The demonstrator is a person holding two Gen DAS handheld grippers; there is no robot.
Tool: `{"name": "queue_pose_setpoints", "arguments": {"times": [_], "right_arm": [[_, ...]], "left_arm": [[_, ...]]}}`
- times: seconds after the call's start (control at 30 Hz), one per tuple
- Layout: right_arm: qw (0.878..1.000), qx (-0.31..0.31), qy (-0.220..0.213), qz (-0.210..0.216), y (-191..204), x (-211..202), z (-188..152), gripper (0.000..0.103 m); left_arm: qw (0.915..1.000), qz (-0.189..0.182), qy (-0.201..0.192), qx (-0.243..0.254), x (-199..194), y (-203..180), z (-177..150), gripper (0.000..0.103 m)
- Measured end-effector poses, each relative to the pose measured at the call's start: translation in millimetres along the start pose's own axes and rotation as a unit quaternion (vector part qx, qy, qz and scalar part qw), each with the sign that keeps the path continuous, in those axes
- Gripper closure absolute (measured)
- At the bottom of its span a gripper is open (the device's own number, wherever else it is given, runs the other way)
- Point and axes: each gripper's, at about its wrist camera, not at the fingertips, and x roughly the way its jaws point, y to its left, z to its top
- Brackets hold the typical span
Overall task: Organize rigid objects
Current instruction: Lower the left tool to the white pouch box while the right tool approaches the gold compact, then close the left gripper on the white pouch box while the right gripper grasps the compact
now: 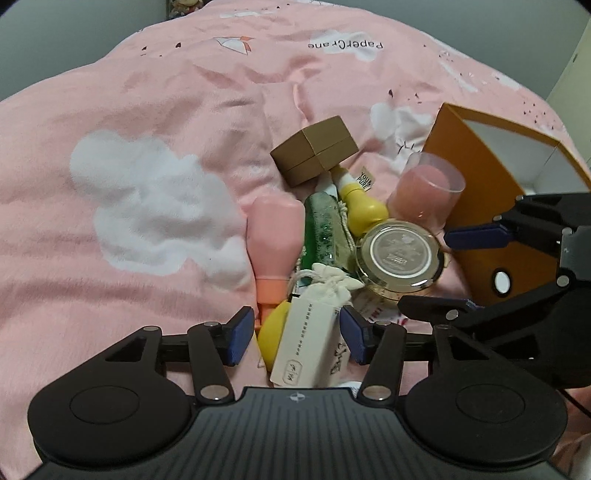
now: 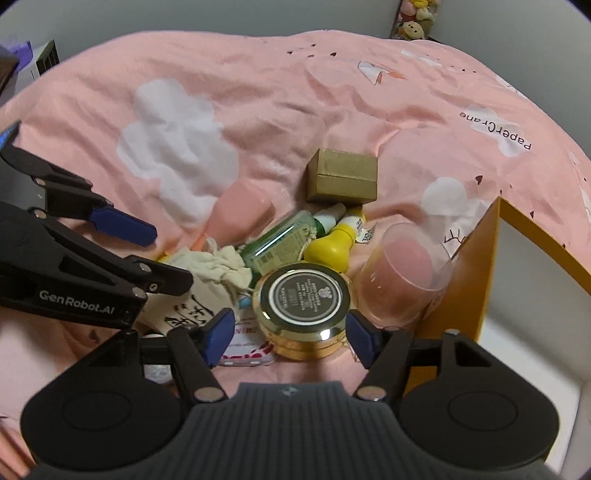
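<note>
Right gripper (image 2: 290,338): jaws parted, pads flanking round gold jar (image 2: 304,310), not pressing; jar lies flat, lid up, dead ahead between them.

Left gripper (image 1: 297,334): jaws parted, astride cloth pouch (image 1: 317,325), contact unclear.

Orange box (image 2: 476,266) just right of jar; right hand nearer.

wide bed under a rumpled pink cover (image 1: 155,110), printed with white clouds, small dark specks and folded paper cranes (lettering "papercrane" on one cloud). plain grey-white wall (image 2: 221,18) behind. soft toys (image 2: 415,18) stacked at the far edge. pale cabinet (image 2: 44,61) at the left. dim, even indoor light.
</note>
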Motion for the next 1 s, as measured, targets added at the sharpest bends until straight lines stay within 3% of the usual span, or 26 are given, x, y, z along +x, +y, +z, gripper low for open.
{"name": "queue_pose_setpoints", "arguments": {"times": [0.3, 0.53, 0.7, 1.0], "right_arm": [[0.999, -0.038, 0.021, -0.014, -0.1, 29.7, 7.1, 0.029], [0.999, -0.015, 0.032, -0.005, -4.9, 46.0, 12.0, 0.028], [0.999, -0.013, 0.03, -0.005, -0.4, 35.4, 5.3, 0.028], [0.996, -0.082, 0.021, -0.025, 25.3, 12.4, -22.3, 0.028]], "left_arm": [[0.9993, -0.031, 0.011, -0.021, 3.2, 3.7, -0.7, 0.039], [0.9981, -0.056, 0.003, -0.022, -3.2, 3.4, -4.5, 0.046], [0.9975, -0.06, 0.002, -0.037, -7.8, 1.3, -10.4, 0.047], [0.997, -0.05, 0.013, -0.057, -5.5, 0.2, -19.5, 0.051]]}}
